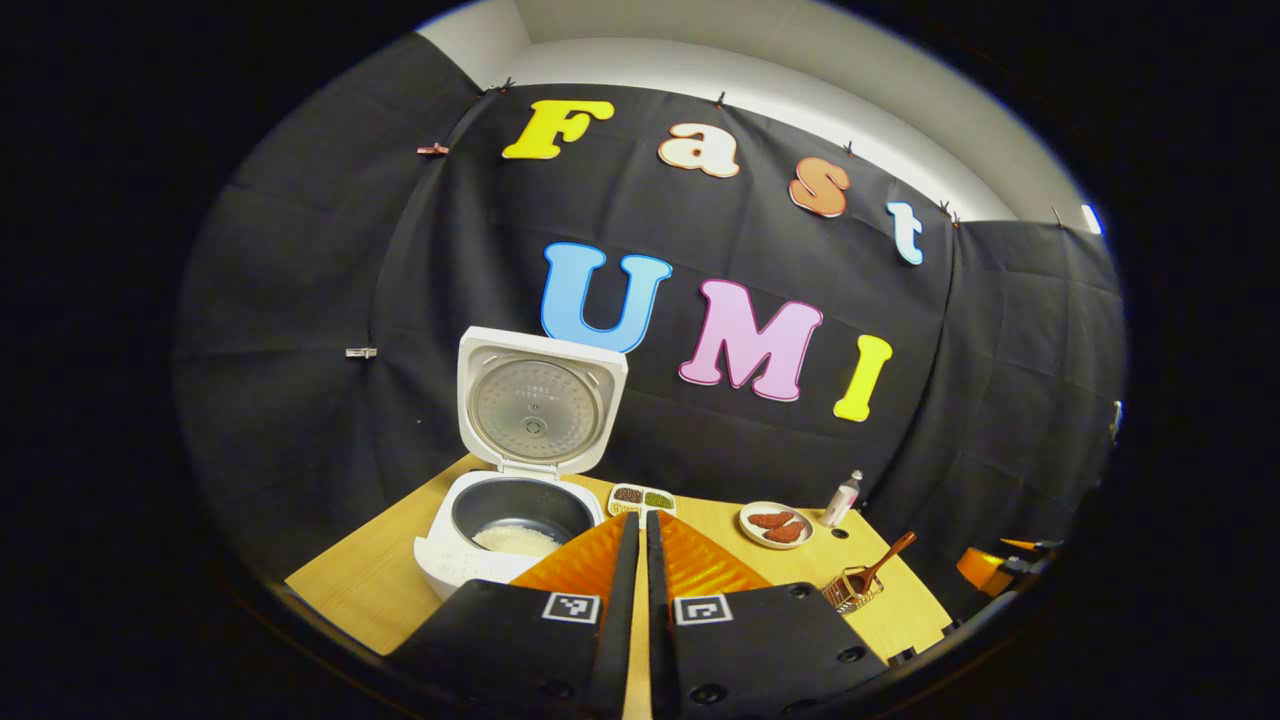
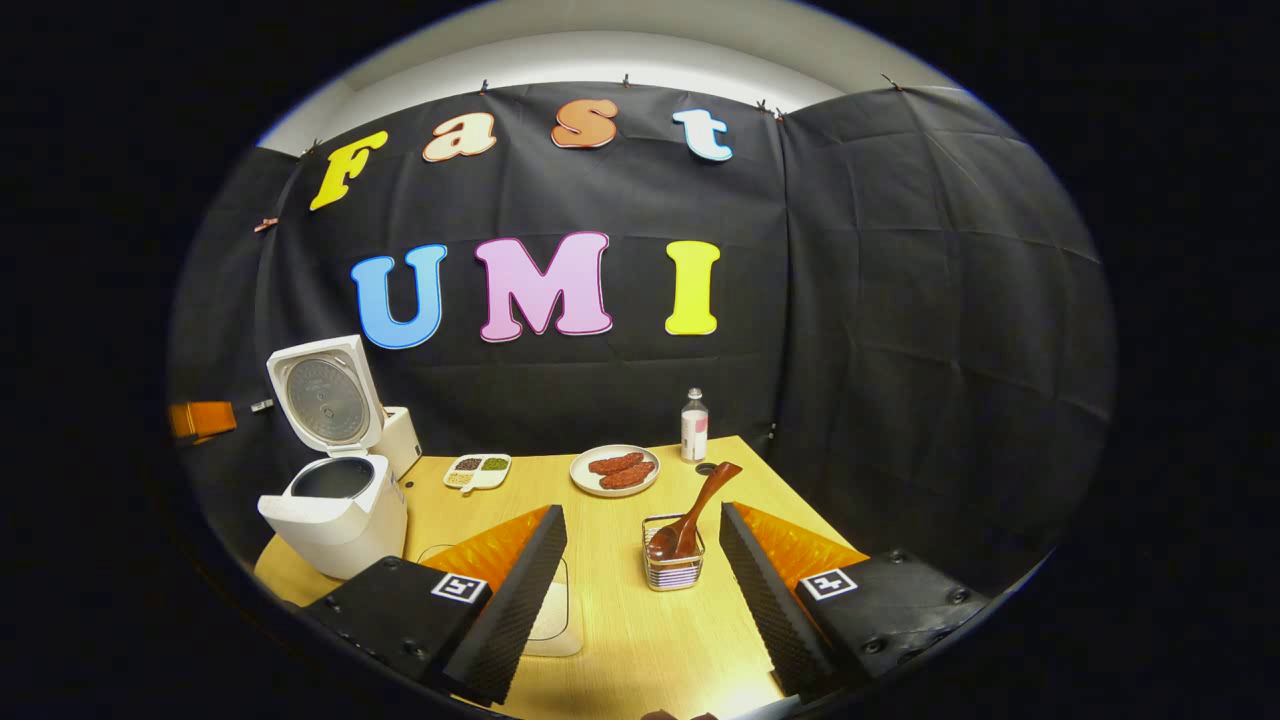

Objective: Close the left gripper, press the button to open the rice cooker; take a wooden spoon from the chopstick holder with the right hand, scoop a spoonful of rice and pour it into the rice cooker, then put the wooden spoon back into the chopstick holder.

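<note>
Rice cooker (image 1: 505, 520) at the worktop's (image 2: 620, 620) left end, lid (image 1: 538, 400) up, white rice in the pot (button step and scooping judged done). Wooden spoon (image 2: 693, 510) back in the chopstick holder (image 2: 673, 565), so little seems left. Left tongs (image 1: 640, 545) narrowed almost shut, holding nothing; right tongs (image 2: 640, 545) wide, empty, facing the holder. No legible brand or label on cooker or bottle (image 2: 694, 425).

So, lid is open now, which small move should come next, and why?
Probably bring the right gripper forward to grasp the wooden spoon: the rice cooker lid stands open, the spoon sits in the chopstick holder, and the jaws are open, empty.
</note>
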The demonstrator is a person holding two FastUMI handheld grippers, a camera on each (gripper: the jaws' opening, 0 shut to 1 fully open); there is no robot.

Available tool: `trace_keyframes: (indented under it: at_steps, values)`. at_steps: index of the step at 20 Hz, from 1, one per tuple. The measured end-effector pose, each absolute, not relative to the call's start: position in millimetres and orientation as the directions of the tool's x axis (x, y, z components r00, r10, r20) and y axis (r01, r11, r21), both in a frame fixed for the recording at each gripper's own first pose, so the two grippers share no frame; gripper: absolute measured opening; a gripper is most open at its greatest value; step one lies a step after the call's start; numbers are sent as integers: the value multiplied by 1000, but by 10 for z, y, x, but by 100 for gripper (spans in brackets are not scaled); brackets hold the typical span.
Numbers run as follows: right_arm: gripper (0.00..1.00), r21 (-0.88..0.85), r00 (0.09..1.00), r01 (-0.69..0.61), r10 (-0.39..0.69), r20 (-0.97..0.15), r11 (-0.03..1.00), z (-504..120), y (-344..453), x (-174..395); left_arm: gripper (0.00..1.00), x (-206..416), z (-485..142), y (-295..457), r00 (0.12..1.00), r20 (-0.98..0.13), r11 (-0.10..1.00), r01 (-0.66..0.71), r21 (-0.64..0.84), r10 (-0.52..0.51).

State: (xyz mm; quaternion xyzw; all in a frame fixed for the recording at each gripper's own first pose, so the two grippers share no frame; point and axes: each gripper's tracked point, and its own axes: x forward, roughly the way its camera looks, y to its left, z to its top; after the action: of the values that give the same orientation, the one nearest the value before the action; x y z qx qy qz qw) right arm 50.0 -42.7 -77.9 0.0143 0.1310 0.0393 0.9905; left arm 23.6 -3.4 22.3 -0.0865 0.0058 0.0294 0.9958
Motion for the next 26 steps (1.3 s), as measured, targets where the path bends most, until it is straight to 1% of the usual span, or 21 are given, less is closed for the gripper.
trace_keyframes:
  at_steps: [1,4,5,6,8,10,12,19,23,26]
  values:
    - [98,49,963,-76,86,-257,996,-763,-433,558,17,212,192,-124,999,-24,984,-51,-171,48]
    - [98,35,963,-100,106,-249,994,-755,-481,771,54,157,105,-310,998,-49,983,-36,-179,28]
    - [97,23,963,-112,114,-244,993,-744,-500,856,60,144,94,-329,998,-49,984,-41,-175,32]
    - [98,10,964,-120,119,-237,993,-726,-542,948,75,140,97,-341,998,-46,985,-51,-165,44]
    - [97,5,964,-127,124,-234,992,-734,-640,1145,96,151,53,-358,995,-59,987,-85,-139,78]
    - [98,26,964,-125,128,-232,992,-742,-727,1339,95,165,-23,-352,989,-76,982,-134,-130,125]
    - [97,44,960,-135,142,-240,990,-829,-785,1564,95,185,-63,-444,986,-86,978,-157,-140,146]
    - [97,43,927,-125,132,-352,991,-1423,-1095,2252,95,276,-81,-587,964,-104,959,-257,-123,245]
    - [98,77,899,-100,123,-421,992,-1782,-1204,2484,95,279,-89,-659,947,-111,942,-314,-119,302]
    - [98,103,873,-101,138,-467,989,-2058,-1196,2594,95,263,-144,-716,938,-130,936,-336,-103,322]
